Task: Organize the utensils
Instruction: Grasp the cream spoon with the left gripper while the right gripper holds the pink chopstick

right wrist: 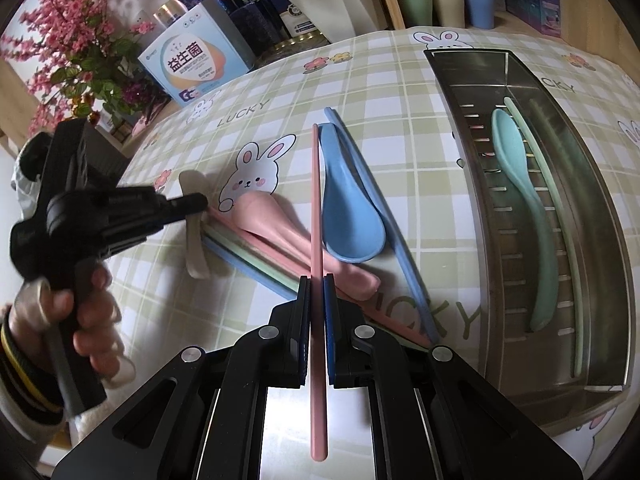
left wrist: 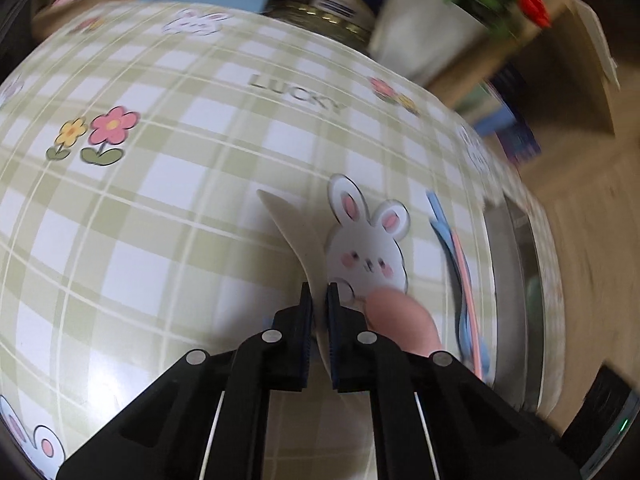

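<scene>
My left gripper (left wrist: 319,294) is shut on a beige spoon (left wrist: 294,228), held over the checked tablecloth; it also shows in the right wrist view (right wrist: 196,204), gripping that spoon (right wrist: 194,240). My right gripper (right wrist: 318,280) is shut on a pink chopstick (right wrist: 318,240) above the pile. On the cloth lie a pink spoon (right wrist: 280,228), a blue spoon (right wrist: 346,208), a blue chopstick (right wrist: 384,216) and green and blue sticks (right wrist: 256,260). The steel tray (right wrist: 600,216) at the right holds a green spoon (right wrist: 524,200) and a light green chopstick (right wrist: 560,216).
A blue box (right wrist: 200,64), flower pots (right wrist: 80,52) and cups (right wrist: 444,0) stand along the table's far edge. The pink spoon (left wrist: 400,316) and blue and pink sticks (left wrist: 460,264) lie right of my left gripper, with the tray rim (left wrist: 516,280) beyond.
</scene>
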### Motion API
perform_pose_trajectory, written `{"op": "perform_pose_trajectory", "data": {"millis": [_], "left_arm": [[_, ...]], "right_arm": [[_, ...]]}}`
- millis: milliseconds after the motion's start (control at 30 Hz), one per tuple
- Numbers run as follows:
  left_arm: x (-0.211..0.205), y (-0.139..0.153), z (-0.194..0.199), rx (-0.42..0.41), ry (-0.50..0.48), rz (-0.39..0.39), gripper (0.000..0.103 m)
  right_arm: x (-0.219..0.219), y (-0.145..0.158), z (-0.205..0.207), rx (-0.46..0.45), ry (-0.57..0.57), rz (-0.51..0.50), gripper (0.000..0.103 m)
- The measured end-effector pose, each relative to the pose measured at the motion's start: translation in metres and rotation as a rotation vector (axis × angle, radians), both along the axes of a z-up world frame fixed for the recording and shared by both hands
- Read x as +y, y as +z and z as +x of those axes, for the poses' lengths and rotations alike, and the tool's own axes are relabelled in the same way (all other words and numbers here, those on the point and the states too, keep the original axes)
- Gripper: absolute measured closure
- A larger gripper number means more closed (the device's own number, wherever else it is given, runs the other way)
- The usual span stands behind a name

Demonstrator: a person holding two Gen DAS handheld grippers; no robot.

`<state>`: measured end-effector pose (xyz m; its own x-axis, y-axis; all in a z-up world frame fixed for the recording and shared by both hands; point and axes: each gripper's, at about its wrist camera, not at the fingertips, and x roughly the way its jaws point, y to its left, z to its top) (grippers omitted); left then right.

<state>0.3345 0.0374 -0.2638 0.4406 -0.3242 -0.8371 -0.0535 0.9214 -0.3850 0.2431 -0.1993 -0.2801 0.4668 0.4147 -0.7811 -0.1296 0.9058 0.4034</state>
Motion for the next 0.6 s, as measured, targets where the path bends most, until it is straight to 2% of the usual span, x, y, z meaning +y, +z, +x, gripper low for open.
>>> {"op": "perform_pose_trajectory", "data": {"millis": [100, 200, 367, 600], "left_arm": [[-0.011, 0.002, -0.01, -0.032, -0.068, 0.064, 0.096], [-0.016, 0.002, -0.015, -0.051, -0.083, 0.098, 0.096], [-0.02, -0.001, -0.016, -0.039, -0.073, 0.095, 0.096], [-0.023, -0.003, -0.035, -0.056, -0.147, 0.1, 0.096]], "right_arm": [[0.002, -0.001, 0.001, 0.003, 0.005, 0.004, 0.097], [0.004, -0.003, 0.002, 0.007, 0.012, 0.006, 0.097], [0.002, -0.003, 0.001, 0.01, 0.009, 0.006, 0.097], [0.003, -0.003, 0.001, 0.013, 0.012, 0.006, 0.097]]}}
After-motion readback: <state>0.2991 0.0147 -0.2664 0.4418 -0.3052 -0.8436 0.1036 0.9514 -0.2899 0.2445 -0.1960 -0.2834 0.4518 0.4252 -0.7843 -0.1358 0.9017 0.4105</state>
